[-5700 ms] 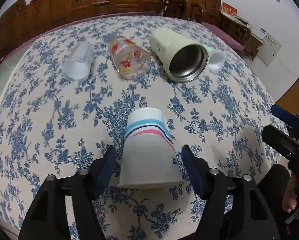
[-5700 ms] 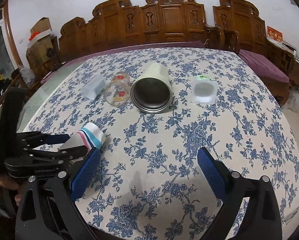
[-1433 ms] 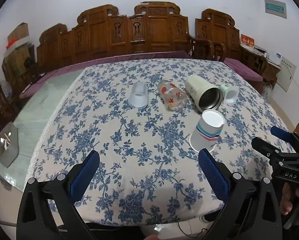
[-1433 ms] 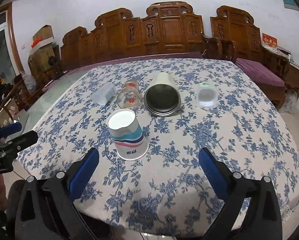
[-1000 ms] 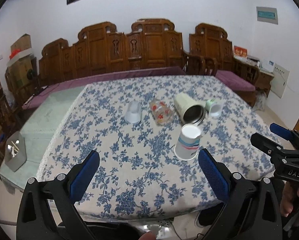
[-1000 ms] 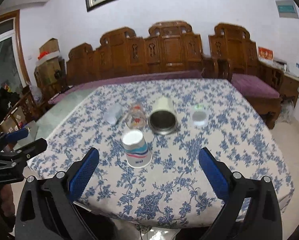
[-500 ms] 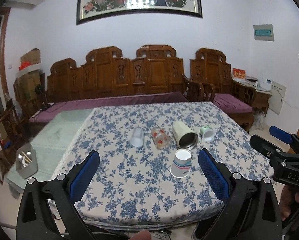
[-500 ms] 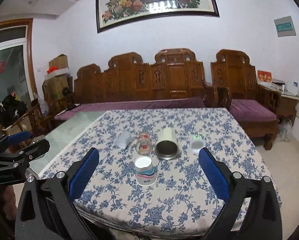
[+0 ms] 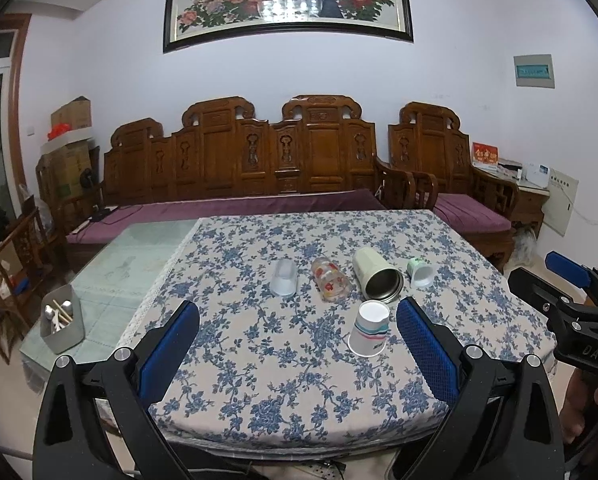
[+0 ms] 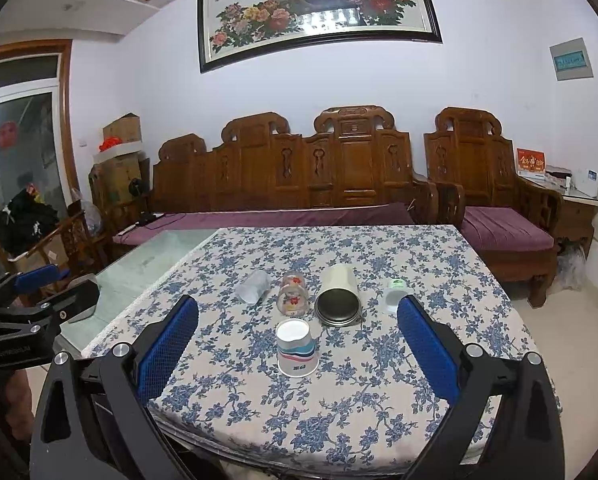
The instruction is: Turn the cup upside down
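standing upside down on its rim on the blue-flowered tablecloth, the striped paper cup sits near the table's front edge. behind it four more vessels lie on their sides in a row: a frosted plastic cup, a flowered glass, a cream steel tumbler and a small white cup. the left gripper and right gripper are both spread wide, gripping nothing, held back from the table and well apart from the cup.

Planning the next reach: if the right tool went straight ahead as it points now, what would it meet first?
Probably the striped paper cup, standing upside down on the tablecloth between the right tool's open fingers; depth is uncertain.
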A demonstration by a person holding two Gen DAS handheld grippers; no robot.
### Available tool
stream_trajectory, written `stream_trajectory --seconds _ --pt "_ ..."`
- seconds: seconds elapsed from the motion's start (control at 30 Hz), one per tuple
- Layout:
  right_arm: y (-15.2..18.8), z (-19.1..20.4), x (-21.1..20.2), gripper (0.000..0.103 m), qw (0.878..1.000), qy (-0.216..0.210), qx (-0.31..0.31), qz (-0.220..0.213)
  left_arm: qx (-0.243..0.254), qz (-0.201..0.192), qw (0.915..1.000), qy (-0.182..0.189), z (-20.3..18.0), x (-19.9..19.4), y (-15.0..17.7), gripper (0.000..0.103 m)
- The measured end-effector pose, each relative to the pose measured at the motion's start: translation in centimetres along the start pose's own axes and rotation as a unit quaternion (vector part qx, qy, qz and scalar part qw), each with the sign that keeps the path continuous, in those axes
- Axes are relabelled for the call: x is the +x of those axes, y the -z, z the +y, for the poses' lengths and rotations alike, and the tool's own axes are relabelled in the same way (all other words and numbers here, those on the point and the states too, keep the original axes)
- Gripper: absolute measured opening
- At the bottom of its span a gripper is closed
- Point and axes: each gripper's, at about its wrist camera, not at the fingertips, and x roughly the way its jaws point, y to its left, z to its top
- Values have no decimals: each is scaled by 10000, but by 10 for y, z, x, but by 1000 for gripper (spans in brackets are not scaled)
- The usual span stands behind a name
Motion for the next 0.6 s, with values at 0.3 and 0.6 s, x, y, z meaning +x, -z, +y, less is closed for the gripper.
stream_trajectory --seconds 0.3,0.6 --pt "1 1 1 100 10000 20 6 -5 -6 -4 10000 8 -1 -1 1 95" --pt "2 1 3 100 10000 20 24 7 -10 -30 10000 -3 -1 -2 1 95"
